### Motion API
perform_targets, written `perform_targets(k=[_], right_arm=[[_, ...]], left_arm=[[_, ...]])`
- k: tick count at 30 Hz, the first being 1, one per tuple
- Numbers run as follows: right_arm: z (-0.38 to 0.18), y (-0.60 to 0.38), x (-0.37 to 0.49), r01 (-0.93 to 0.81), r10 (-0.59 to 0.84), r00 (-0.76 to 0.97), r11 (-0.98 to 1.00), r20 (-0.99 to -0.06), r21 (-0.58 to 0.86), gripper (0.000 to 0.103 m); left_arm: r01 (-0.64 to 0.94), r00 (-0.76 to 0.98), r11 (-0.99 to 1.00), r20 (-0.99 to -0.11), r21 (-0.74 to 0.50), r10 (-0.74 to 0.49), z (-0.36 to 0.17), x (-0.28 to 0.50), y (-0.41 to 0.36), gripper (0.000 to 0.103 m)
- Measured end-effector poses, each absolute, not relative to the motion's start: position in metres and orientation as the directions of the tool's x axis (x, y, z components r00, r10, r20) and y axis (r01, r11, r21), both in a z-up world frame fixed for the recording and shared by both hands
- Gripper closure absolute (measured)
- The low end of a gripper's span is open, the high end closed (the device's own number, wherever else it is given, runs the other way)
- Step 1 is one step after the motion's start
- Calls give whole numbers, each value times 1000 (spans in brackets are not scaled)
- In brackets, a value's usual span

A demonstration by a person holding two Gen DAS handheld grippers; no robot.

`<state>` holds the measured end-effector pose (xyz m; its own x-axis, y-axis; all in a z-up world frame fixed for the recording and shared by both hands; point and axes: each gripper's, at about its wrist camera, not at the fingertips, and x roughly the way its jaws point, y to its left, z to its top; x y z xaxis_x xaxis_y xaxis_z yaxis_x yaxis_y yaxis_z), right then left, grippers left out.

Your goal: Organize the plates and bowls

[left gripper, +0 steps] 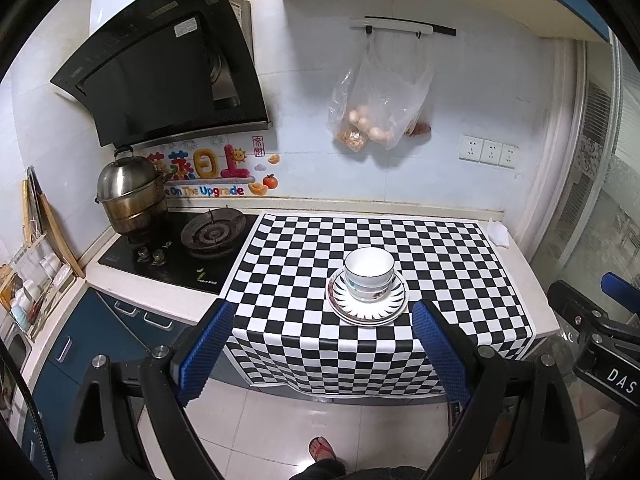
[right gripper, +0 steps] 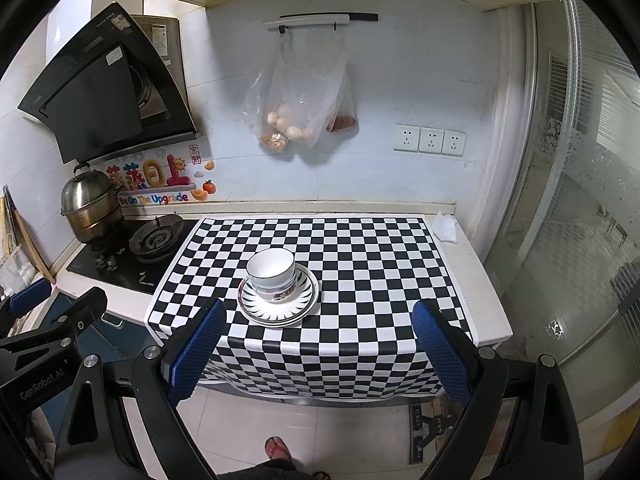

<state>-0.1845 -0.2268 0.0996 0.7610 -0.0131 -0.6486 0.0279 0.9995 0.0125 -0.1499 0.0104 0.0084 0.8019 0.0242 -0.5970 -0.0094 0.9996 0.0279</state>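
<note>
Nested white bowls (left gripper: 369,274) stand upright on a stack of plates (left gripper: 367,300) with a black ray-patterned rim, set on the checkered cloth (left gripper: 440,248) toward the front edge of the kitchen counter, about midway along the cloth. How many bowls and plates are stacked cannot be told for sure; at least 2 of each appear likely. Both tools hang back over the floor, well apart from the stack: the left gripper (left gripper: 322,350) has its blue pads spread wide and holds nothing, and the right gripper (right gripper: 318,350) is likewise spread and empty. The crockery looks glazed ceramic: stiff, fairly heavy as a stack, slick and breakable. The bowls' walls probably offer the surest grip, pinched across the rim; the plates, lying flat, likely need a pad slid under an edge. A gas hob (right gripper: 132,248) lies beside the cloth.
</note>
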Motion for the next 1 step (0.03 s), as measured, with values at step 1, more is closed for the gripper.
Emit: perform_targets(k=[1], right_arm=[[100,-226,-185,28,-12,762,1000,-648,14,7]], left_arm=[[-11,802,1000,-597,28,25,8,-151,10,12]])
